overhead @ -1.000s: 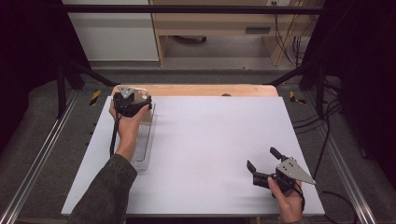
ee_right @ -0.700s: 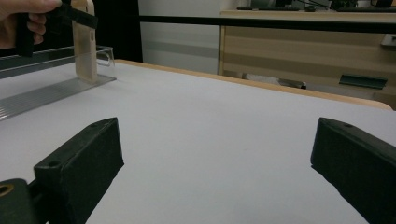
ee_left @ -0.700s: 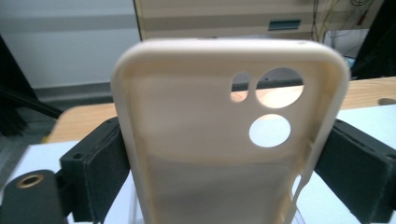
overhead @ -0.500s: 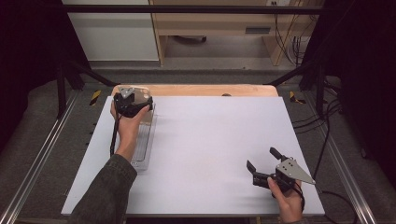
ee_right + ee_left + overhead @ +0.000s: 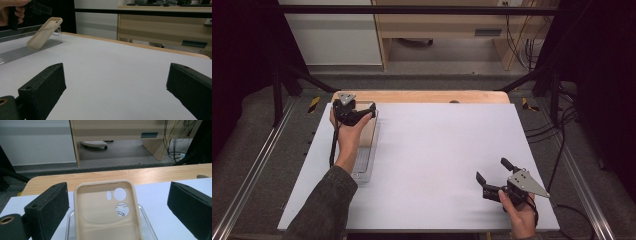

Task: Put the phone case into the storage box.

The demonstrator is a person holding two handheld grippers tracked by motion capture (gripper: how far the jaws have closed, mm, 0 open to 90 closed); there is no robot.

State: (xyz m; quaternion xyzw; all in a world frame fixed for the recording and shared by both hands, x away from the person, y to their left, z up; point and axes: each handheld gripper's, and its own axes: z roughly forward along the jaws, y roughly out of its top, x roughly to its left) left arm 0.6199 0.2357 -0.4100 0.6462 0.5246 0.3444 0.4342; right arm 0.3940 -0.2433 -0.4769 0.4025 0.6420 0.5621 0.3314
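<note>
A beige phone case with camera cut-outs lies tilted in a clear tray, its far end raised. My left gripper is open; its jaws stand wide on either side of the case and touch nothing. From above, the left gripper hovers over the far end of the tray at the table's left, above the case. My right gripper is open and empty near the front right corner. The right gripper looks across the table at the case.
A white mat covers the table, with a strip of wooden edge at the back. Metal rails run along both sides. Beyond the table are a wooden desk and cables.
My left gripper has edged slightly to the left over the tray. The right gripper has not moved.
</note>
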